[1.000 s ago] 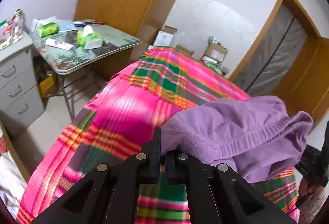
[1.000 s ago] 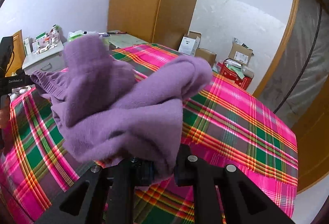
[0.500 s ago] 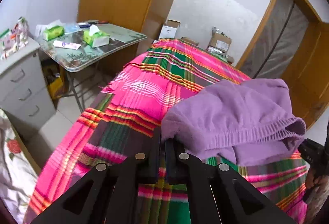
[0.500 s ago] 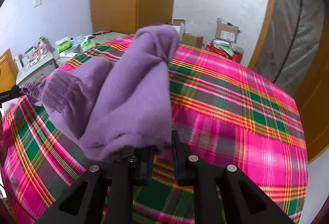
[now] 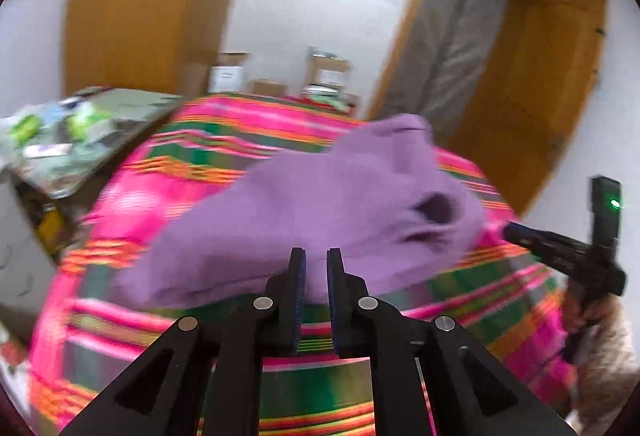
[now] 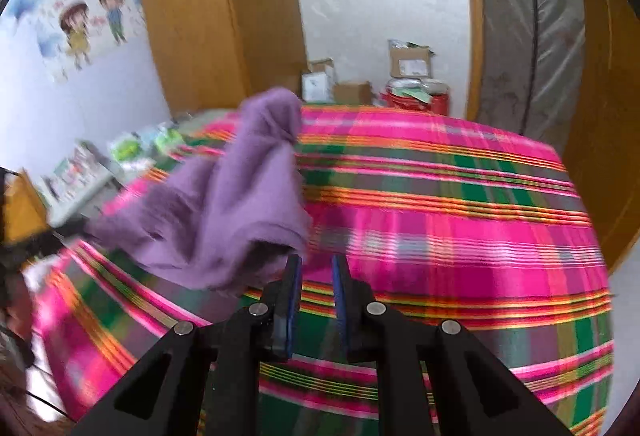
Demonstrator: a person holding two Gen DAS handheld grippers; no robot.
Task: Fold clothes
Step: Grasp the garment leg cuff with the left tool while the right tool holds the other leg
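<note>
A purple fleece garment (image 5: 320, 203) lies bunched on the pink and green plaid bedspread (image 5: 120, 203), blurred by motion. My left gripper (image 5: 316, 260) is open just short of the garment's near edge, and nothing sits between its fingers. In the right wrist view the same garment (image 6: 224, 203) rises in a peak left of my right gripper (image 6: 316, 268). That gripper is open too, with plaid cloth showing through the gap and the garment's hem beside its left finger (image 6: 294, 276). The right gripper's body (image 5: 560, 248) shows at the right edge of the left wrist view.
A cluttered side table (image 5: 80, 131) stands left of the bed. Cardboard boxes (image 6: 412, 63) sit on the floor beyond the bed's far end. A wooden wardrobe (image 6: 208, 15) and a wooden door (image 5: 552, 75) flank the room. The bedspread's right half (image 6: 460, 203) carries nothing.
Both grippers have let go of the purple garment, which dropped onto the bedspread. The jaws went from shut on the fabric to open, and both pulled back slightly.
</note>
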